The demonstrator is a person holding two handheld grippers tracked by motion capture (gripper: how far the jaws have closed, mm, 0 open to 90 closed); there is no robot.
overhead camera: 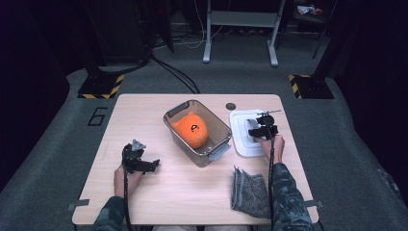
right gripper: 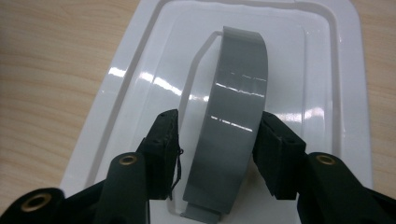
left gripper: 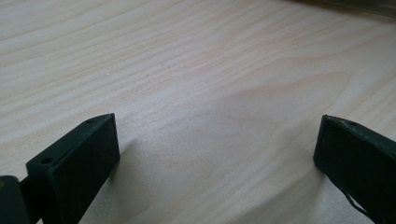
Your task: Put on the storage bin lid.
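So the worktop (overhead camera: 159,192) was pale wood with fine wavy grain, rounded corners, matte finish. In the middle sat a clear plastic bin (overhead camera: 219,129), rectangular with a smoky tint and a grey latch on the near end, and inside it a soft orange plush (overhead camera: 191,130), kind of a rounded blob with a small dark mark on top. Right beside the bin lay the lid (right gripper: 116,88), glossy white plastic, rectangular with rounded corners and stepped ridges running round it. Its grey handle (right gripper: 236,121) was a smooth shiny strap arching up off the middle. The right tongs (right gripper: 215,144) had their blocky black jaws on either side of that handle: the right one looked pressed against it, the left one had a sliver of gap, so not quite clamped. The left tongs (left gripper: 217,144) were low over bare wood at the near left, jaws wide apart with nothing between them, matte black with a slightly grainy face. A grey cloth (overhead camera: 250,191), fuzzy and crumpled, lay near the front edge by the right sleeve. A small dark disc (overhead camera: 231,106) sat flat near the far edge.
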